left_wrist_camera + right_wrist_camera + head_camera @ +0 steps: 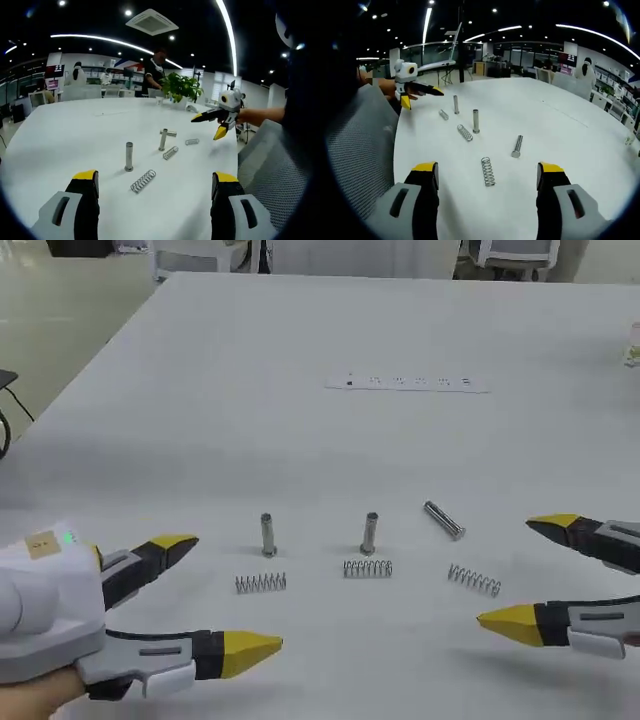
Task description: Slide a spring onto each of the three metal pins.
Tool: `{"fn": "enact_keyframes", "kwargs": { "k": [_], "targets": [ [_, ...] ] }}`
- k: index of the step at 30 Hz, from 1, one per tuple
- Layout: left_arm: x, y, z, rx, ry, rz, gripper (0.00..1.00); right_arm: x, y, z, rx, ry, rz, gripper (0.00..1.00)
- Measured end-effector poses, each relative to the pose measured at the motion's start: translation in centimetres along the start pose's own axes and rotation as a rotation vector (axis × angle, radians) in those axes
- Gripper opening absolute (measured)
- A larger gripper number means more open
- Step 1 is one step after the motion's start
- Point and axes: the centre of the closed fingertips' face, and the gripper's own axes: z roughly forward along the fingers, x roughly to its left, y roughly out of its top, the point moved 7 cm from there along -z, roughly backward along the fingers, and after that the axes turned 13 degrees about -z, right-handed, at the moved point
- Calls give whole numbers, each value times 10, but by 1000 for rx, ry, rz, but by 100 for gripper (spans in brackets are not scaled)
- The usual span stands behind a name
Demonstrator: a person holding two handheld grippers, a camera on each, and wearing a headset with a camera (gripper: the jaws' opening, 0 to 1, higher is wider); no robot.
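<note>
Springs lie loose on the white table [300,440], none of them on a pin. In the head view they form a row across the lower middle of the frame: the left-hand spring [261,583], the middle spring [367,568] and the right-hand spring [474,580], each on its side. Just above the row, the left-hand pin [267,535] and the middle pin [370,533] stand upright, each near its spring but not touching it. The fallen pin [444,521] lies slantwise on its side, up and to the left of the right-hand spring.

At the lower left of the head view the left gripper [232,592] has its jaws spread wide with nothing between them, its yellow tips pointing at the left-hand spring. At the lower right edge the right gripper [505,572] is likewise wide apart and empty, its tips pointing left.

In the left gripper view the left-hand spring [143,181] lies at lower centre, between the jaws and ahead of them, with the left-hand pin [129,156] just beyond it. In the right gripper view the right-hand spring [488,171] sits at centre between the jaws, and the fallen pin [517,146] lies just to its right.

A power strip [408,383] lies flat in the upper middle of the head view, well apart from the parts.
</note>
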Motion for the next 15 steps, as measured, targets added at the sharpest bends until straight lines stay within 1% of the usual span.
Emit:
{"fn": "enact_keyframes", "kwargs": {
  "k": [15],
  "targets": [
    [-2, 1, 0, -2, 3, 6, 90, -1, -3, -1, 3, 4, 0, 80]
  ]
}}
